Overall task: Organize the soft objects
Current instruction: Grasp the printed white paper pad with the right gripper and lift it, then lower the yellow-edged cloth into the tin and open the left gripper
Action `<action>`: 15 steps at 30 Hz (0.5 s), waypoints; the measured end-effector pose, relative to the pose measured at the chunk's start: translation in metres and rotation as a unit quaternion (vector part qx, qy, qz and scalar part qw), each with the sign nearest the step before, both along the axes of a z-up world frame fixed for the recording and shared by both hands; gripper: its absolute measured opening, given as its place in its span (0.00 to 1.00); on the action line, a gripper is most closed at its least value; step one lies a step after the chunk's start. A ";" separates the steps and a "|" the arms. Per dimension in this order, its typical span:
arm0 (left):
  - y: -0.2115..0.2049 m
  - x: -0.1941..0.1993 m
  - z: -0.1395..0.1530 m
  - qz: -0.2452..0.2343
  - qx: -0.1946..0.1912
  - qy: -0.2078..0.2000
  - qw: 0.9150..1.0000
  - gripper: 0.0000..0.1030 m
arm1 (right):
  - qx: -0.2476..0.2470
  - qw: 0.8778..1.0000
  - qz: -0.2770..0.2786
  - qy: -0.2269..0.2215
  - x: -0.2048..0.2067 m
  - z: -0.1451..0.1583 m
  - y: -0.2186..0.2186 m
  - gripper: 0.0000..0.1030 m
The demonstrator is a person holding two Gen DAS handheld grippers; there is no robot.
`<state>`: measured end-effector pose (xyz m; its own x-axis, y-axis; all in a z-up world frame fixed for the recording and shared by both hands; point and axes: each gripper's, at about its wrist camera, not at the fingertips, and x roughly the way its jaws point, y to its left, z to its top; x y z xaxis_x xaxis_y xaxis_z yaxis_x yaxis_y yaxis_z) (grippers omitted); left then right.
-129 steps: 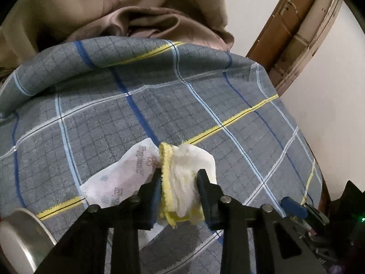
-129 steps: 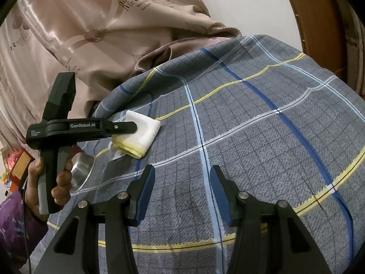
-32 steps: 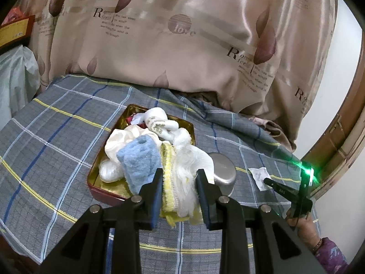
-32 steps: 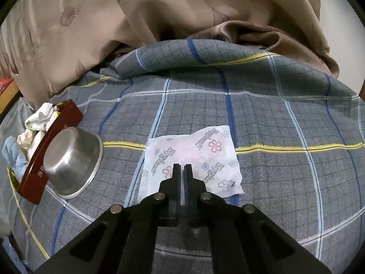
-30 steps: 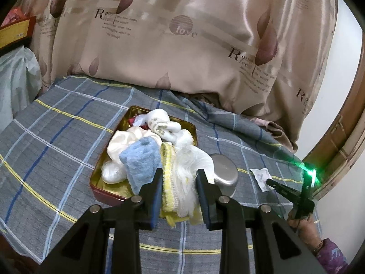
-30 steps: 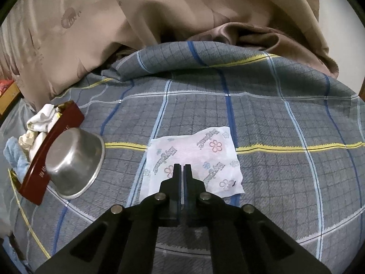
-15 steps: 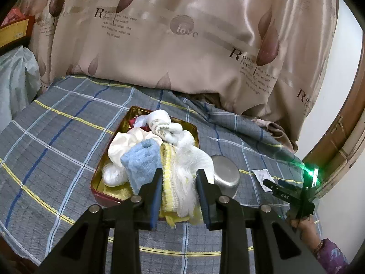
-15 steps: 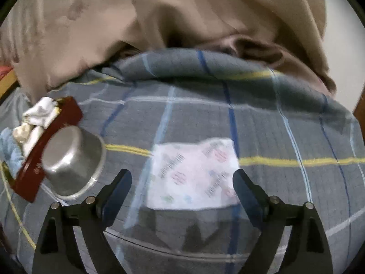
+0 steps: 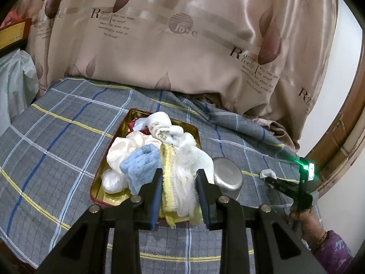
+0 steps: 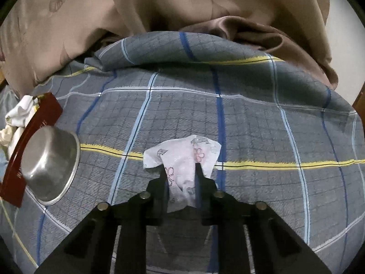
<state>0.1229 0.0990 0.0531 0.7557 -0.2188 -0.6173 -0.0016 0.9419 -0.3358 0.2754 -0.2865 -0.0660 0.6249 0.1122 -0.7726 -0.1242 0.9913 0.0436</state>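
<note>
The satin curtain [image 9: 182, 45] behind carries printed leaves, the word "love" in a round emblem, and lines starting with a big "R" (the smaller script is too fine to read). The tissue [image 10: 184, 166] shows pink flowers and grey lettering that cannot be made out. Everything lies on a grey plaid cloth [image 9: 57, 141] with blue, white and yellow lines, bunched against the curtain; a wooden frame [image 9: 342, 132] and pale wall stand at the right.

The left gripper [image 9: 179, 191] has its fingers pinching a frayed yellow-and-white cloth [image 9: 180, 178] just in front of the gold-lined red tin [image 9: 109, 196], which is heaped with a fluffy blue towel [image 9: 141, 162], cream fabric and a printed white sock [image 9: 164, 127]. An upturned steel bowl [image 9: 227, 178] sits beside the tin. The right gripper [image 10: 182, 182] pinches the crumpled tissue, lifting it off the plaid.
</note>
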 end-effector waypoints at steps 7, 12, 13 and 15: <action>0.002 0.004 0.001 0.001 0.003 -0.005 1.000 0.27 | 0.002 0.999 0.016 -0.036 -0.021 0.013 0.010 0.15; 0.004 0.011 0.001 -0.003 0.011 -0.010 1.000 0.27 | 0.041 0.996 0.026 -0.074 -0.058 0.040 0.019 0.15; 0.003 0.013 0.001 -0.007 0.019 -0.013 1.000 0.27 | 0.045 0.995 0.029 -0.080 -0.065 0.045 0.021 0.15; 0.001 0.022 0.001 -0.013 0.032 -0.017 0.999 0.27 | 0.056 0.993 0.037 -0.094 -0.081 0.055 0.028 0.15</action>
<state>0.1444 0.0996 0.0545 0.7713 -0.1986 -0.6047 0.0329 0.9612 -0.2737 0.1948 -0.2586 -0.0109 0.7439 0.2425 -0.6227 -0.2131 0.9693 0.1229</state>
